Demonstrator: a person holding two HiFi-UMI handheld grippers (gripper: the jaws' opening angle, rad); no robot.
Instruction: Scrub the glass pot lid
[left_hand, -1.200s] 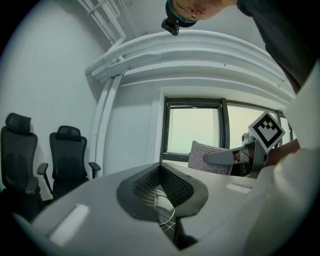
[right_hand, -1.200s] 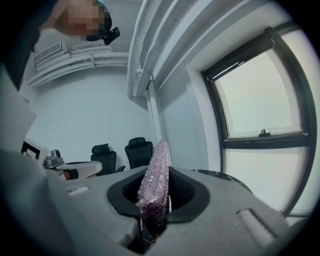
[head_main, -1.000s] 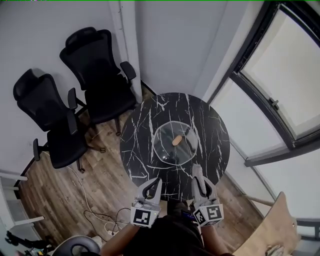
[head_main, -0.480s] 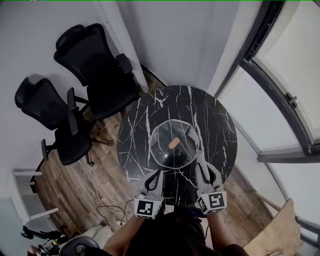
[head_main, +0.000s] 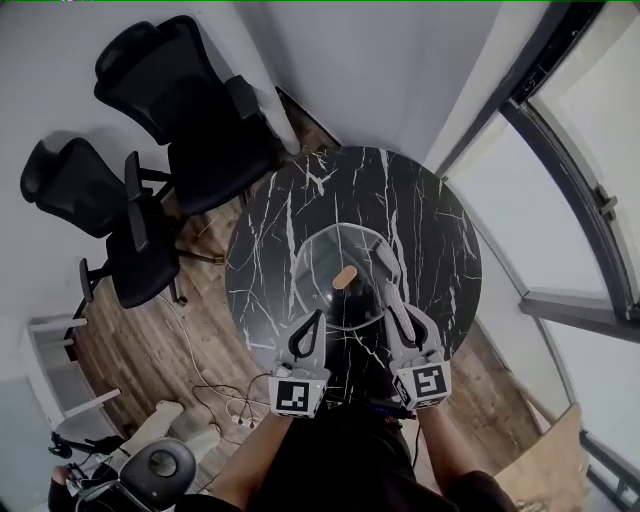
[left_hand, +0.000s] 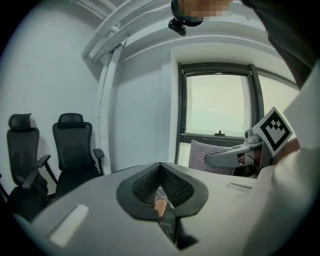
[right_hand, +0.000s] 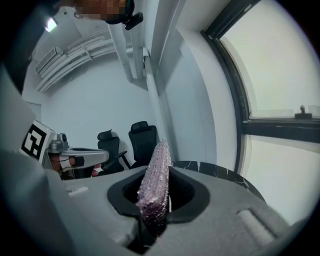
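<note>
Lid (head_main: 318, 258) lies flat near the table's (head_main: 425, 200) middle, knob (head_main: 345, 277) up (tan). Left gripper (head_main: 311, 324) has its jaws pressed together on nothing, tip at the lid's near rim. Right gripper (head_main: 390, 296) is clamped on a purple scrubber (right_hand: 155, 182), tip over the lid's right edge. Chairs (head_main: 190, 110) stand left of the table.

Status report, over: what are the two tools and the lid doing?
Left tool shut, empty, by the glass lid. Right tool shut on scrubber, over the lid's near edge. Lid flat on table, nothing blocking.
</note>
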